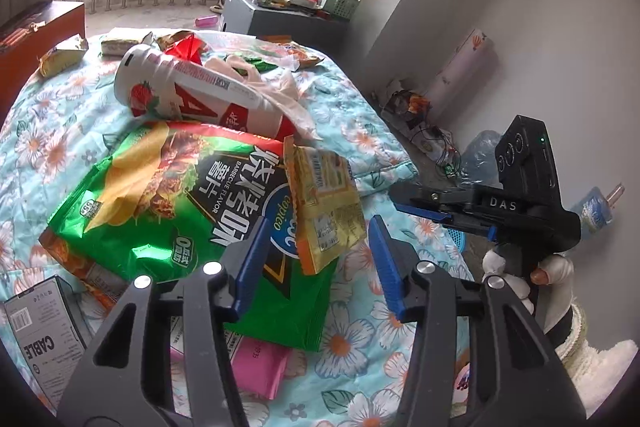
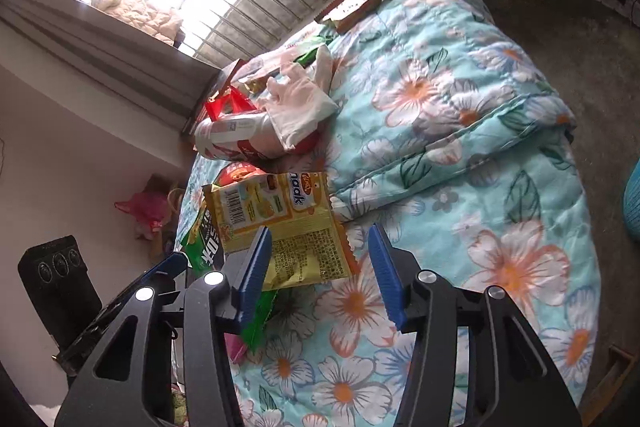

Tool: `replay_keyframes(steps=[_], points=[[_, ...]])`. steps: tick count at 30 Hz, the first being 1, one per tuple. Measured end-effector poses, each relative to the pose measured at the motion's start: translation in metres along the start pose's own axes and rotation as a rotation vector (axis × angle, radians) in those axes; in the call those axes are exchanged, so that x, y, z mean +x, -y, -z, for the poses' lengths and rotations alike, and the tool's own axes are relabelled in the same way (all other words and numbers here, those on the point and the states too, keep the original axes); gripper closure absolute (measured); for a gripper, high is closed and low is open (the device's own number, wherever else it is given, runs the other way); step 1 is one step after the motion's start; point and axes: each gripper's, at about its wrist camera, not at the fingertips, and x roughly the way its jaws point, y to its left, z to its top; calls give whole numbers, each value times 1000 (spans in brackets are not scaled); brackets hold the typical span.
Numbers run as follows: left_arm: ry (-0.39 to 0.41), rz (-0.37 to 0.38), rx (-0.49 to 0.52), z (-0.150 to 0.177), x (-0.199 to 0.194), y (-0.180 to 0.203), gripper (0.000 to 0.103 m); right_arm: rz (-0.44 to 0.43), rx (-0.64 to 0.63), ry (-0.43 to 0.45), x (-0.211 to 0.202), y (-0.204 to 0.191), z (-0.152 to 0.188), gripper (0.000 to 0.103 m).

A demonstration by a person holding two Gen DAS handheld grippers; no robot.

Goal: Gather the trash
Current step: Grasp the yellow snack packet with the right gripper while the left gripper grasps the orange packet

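Snack litter covers a bed with a floral quilt (image 1: 360, 147) as two hand-held claws work over it. Left claw (image 1: 316, 263) stands partly spread, its blue fingers (image 1: 250, 259) on either side of the lower edge of a yellow snack packet (image 1: 326, 203) that lies on a large green chip bag (image 1: 168, 203); whether the pads press the packet cannot be told. Right claw (image 2: 320, 267), likewise partly spread, hovers at the same packet's near corner, its left pad overlapping the wrapper. A strawberry drink bottle (image 1: 180, 91) lies further up the bed, under a crumpled plastic glove (image 2: 300, 103). Open quilt stretches toward the bed's right edge, beyond which lies bare floor (image 2: 580, 27).
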Motion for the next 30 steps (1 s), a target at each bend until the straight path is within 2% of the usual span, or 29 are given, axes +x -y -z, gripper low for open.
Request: replay_keyframes(steps=[8, 12, 14, 16, 19, 21, 23, 30], points=[[-51, 71, -104, 0, 28, -16, 63, -42, 102, -81, 40, 19, -3, 72], [-70, 166, -166, 0, 35, -22, 63, -62, 101, -91, 43, 20, -2, 73], [-67, 182, -171, 0, 35, -21, 63, -66, 100, -93, 43, 20, -1, 74], [-61, 177, -165, -1, 36, -18, 64, -77, 104, -97, 44, 22, -2, 74], [-71, 138, -159, -2, 43, -15, 71, -87, 106, -104, 49, 24, -6, 74], [-79, 105, -158, -4, 48, -13, 79, -85, 104, -104, 46, 25, -4, 74], [-91, 106, -172, -3, 51, -15, 87, -83, 101, -102, 41, 26, -3, 74], [-53, 111, -166, -1, 35, -16, 89, -62, 36, -62, 10, 13, -9, 74]])
